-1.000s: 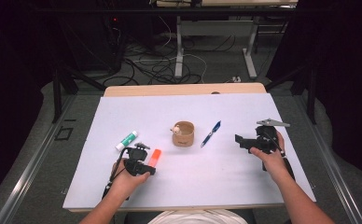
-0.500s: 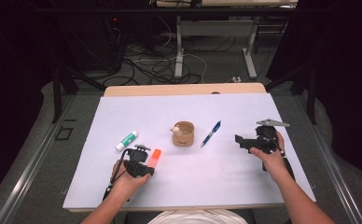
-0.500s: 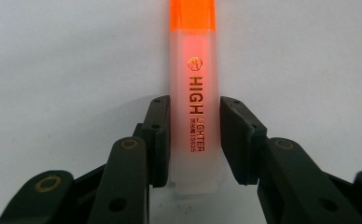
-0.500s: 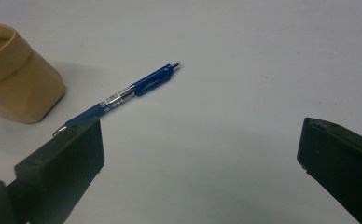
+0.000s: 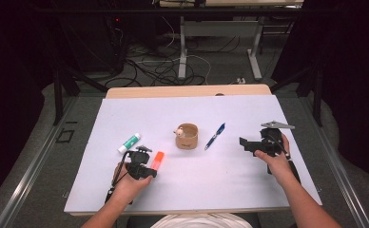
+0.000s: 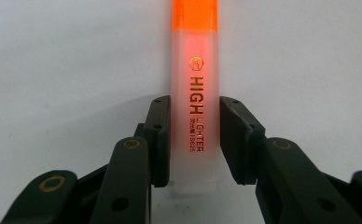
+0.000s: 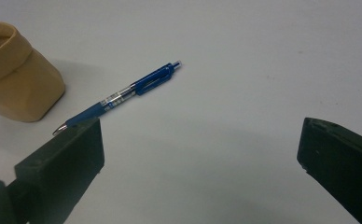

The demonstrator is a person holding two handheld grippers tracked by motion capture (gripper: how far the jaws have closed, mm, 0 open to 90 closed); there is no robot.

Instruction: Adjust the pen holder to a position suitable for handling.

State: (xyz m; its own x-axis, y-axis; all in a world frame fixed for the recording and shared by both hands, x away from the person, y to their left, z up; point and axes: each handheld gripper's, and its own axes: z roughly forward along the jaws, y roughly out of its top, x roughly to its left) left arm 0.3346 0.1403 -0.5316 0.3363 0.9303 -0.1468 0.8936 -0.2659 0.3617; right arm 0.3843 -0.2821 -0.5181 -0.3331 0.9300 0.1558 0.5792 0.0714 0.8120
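An orange highlighter with a frosted barrel lies flat on the white table, left of centre. My left gripper is at its near end. In the left gripper view the two black pads sit against both sides of the highlighter barrel, so my left gripper is shut on it. My right gripper hovers at the right with its jaws wide apart and nothing between them. From the right gripper, a blue pen lies ahead on the table; the pen is right of centre.
A small tan cup-like pouch stands at the middle of the table, left of the pen; the pouch is at the far left. A green-and-white glue stick lies left of the highlighter. The table's wooden far edge borders the floor and its cables.
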